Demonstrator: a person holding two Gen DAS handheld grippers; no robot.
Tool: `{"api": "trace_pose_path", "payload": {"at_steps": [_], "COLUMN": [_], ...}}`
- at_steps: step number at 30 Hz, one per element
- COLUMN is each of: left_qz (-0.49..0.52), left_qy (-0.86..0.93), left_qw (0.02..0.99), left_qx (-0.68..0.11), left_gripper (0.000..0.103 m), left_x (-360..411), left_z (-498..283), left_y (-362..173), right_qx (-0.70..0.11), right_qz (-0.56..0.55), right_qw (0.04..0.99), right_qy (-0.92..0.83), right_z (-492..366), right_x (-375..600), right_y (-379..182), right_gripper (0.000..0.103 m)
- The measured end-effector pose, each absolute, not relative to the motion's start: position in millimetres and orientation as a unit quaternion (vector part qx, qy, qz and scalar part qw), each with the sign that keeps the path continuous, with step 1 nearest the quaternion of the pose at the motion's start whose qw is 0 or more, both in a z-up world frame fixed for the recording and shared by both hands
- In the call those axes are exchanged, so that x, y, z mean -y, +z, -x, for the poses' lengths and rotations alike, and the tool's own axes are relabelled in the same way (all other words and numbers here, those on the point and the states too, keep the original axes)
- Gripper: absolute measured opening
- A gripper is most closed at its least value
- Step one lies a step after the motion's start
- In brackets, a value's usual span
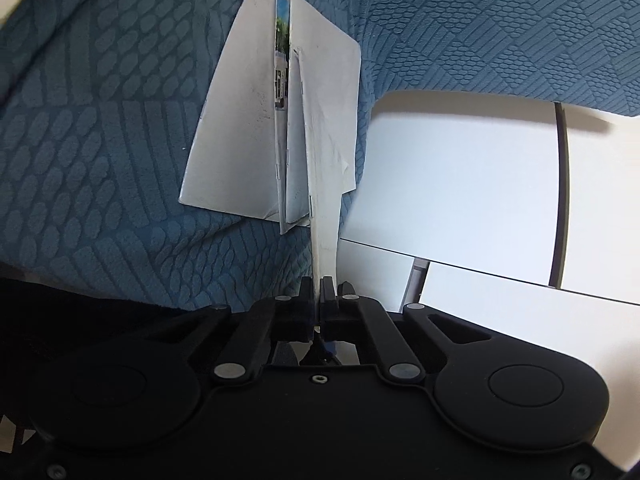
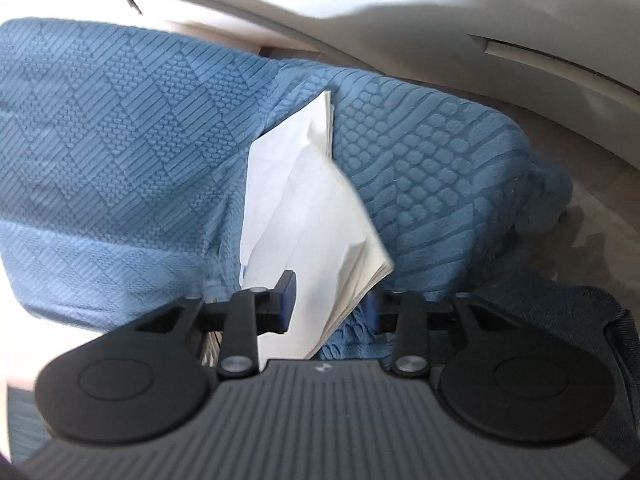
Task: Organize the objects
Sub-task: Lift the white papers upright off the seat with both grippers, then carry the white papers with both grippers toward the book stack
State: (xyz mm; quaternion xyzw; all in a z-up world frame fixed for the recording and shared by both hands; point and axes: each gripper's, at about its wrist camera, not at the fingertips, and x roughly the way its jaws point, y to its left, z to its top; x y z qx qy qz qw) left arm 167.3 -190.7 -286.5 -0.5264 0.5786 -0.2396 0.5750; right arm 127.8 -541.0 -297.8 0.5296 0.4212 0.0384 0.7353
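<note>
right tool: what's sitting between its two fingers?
The white booklet, fanned open, with blue blanket behind. The right tool stands open around it, pads not pressing. Seen in the right wrist view.

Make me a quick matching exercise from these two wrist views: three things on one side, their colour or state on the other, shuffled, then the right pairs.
Column one:
1. left gripper
2. right gripper
3. blanket

Column two:
A. blue, with a raised woven pattern
B. shut on the edge of a white paper bundle
C. fingers apart, with paper lying loose between them

Pairs: 1-B, 2-C, 3-A
</note>
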Motion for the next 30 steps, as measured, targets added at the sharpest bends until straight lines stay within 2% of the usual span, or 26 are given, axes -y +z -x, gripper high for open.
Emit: {"api": "trace_pose_path", "payload": {"at_steps": [4, 7, 14, 30], "left_qz": [0.528, 0.52, 0.52, 0.509], "left_qy": [-0.247, -0.25, -0.26, -0.28], "left_qw": [0.579, 0.591, 0.604, 0.656], "left_qx": [-0.57, -0.563, -0.546, -0.483], "left_gripper": [0.002, 0.002, 0.006, 0.006], "left_x": [172.1, 162.9, 136.4, 66.7], "left_z": [-159.0, -160.8, -161.3, -170.7], "left_y": [-281.6, -272.5, -242.0, -144.4], "right_qx": [-0.421, -0.413, -0.391, -0.362], "right_qz": [-0.51, -0.501, -0.485, -0.459], "right_qw": [0.748, 0.757, 0.777, 0.799], "right_qy": [0.054, 0.069, 0.087, 0.14], "right_z": [-126.0, -121.8, -123.8, -129.6], "right_x": [534.3, 526.5, 506.7, 442.9], "right_y": [-287.6, -274.6, -237.5, -154.2], "right_gripper": [0.016, 0.009, 0.01, 0.01]}}
